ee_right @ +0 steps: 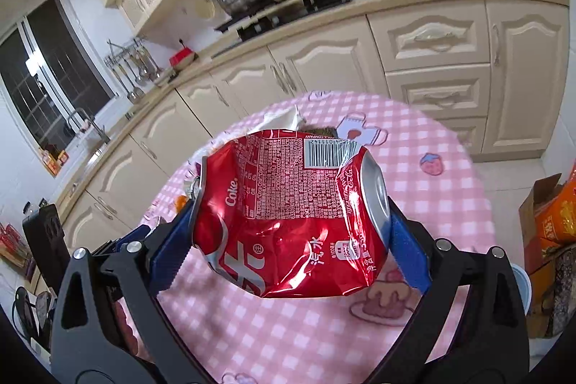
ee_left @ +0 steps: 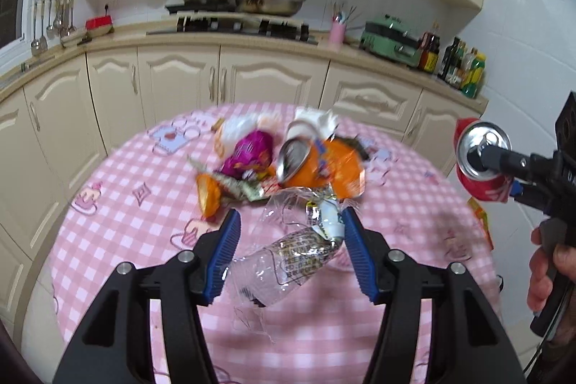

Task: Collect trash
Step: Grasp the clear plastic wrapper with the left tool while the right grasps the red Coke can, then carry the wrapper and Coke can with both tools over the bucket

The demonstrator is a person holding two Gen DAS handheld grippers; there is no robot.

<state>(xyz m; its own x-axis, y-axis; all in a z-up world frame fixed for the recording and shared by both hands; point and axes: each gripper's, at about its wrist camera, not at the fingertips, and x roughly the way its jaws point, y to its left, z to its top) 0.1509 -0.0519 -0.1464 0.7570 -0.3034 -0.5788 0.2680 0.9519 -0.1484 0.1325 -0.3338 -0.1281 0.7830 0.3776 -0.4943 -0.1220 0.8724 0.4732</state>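
Already the right tongs have the crushed red cola can clamped end to end, one blue pad on its silver top and the other on its base, lifted above the right side of the table. Thin aluminium like this is very light and dents easily, so a modest squeeze should do; its creased, glossy wall looks slippery, and the stiffer rims at the two ends are probably the safer places to bear on.

The left tongs stand wide, their ribbed blue pads either side of a clear plastic bottle lying crumpled near the table's front edge, not pressing on it as far as can be judged. It seems nearly weightless, springy and smooth (it would likely buckle and slide under a hard pinch), so taking it across the flattened middle, where the printed label gives some texture, looks best.

Behind it, toward the far edge, lies a heap: a dented orange can, a shiny purple wrapper, crumpled white tissue and a foil wrapper. These are soft, crinkly and light, best pinched at a bunched fold. The pink checked tablecloth looks soft and could ruck up under a dragging pad.
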